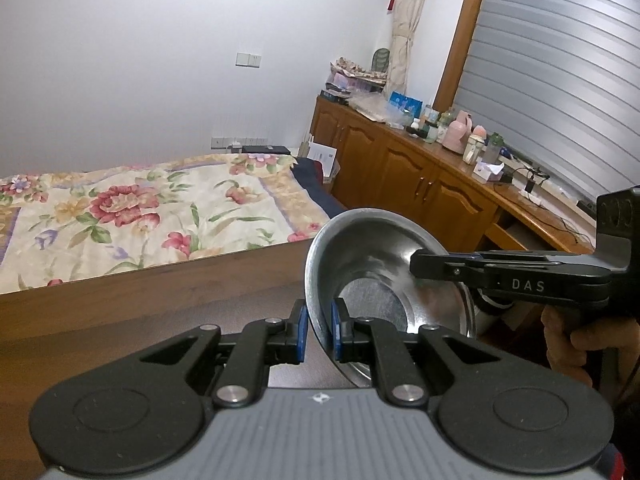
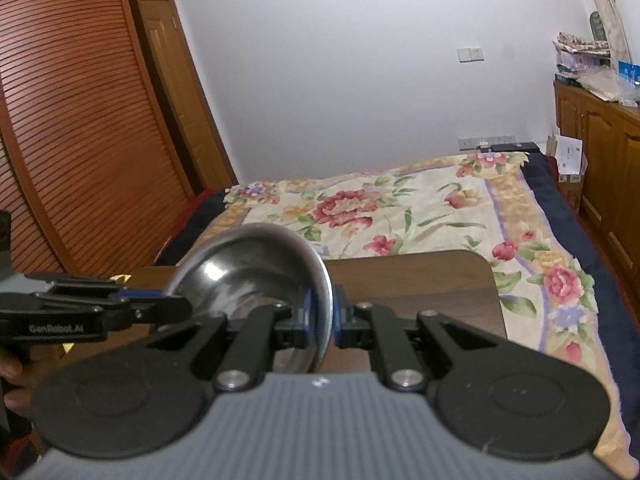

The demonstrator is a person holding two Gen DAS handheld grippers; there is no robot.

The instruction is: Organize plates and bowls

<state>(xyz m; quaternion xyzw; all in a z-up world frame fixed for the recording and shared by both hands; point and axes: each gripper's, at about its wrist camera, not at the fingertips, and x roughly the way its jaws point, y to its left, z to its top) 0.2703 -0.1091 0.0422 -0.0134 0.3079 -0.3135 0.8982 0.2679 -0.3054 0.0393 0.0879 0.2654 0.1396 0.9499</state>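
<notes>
The bed (image 2: 400, 216) with its floral quilt fills the background from ten to two o'clock, and below it lies the dark wooden table (image 2: 420, 284), bare where it shows. Over the table, at about six o'clock from the bed, hangs the steel bowl (image 1: 384, 264), tipped on edge so its hollow faces sideways and clear of the tabletop.

Both tools have hold of it. The left gripper (image 1: 319, 330) is clamped on the near rim, blue pads pressing either side of the thin wall. The right gripper (image 2: 320, 318) is pinched likewise on the opposite rim; seen from the left wrist, it reaches in from three o'clock.

The step in hand looks like carrying the bowl, two-handed, toward wherever it belongs. No stack or second dish is visible, so the destination cannot be told. The next move calls for levelling the bowl and keeping both hands in step, since uneven pull could twist the rim from the pads.
</notes>
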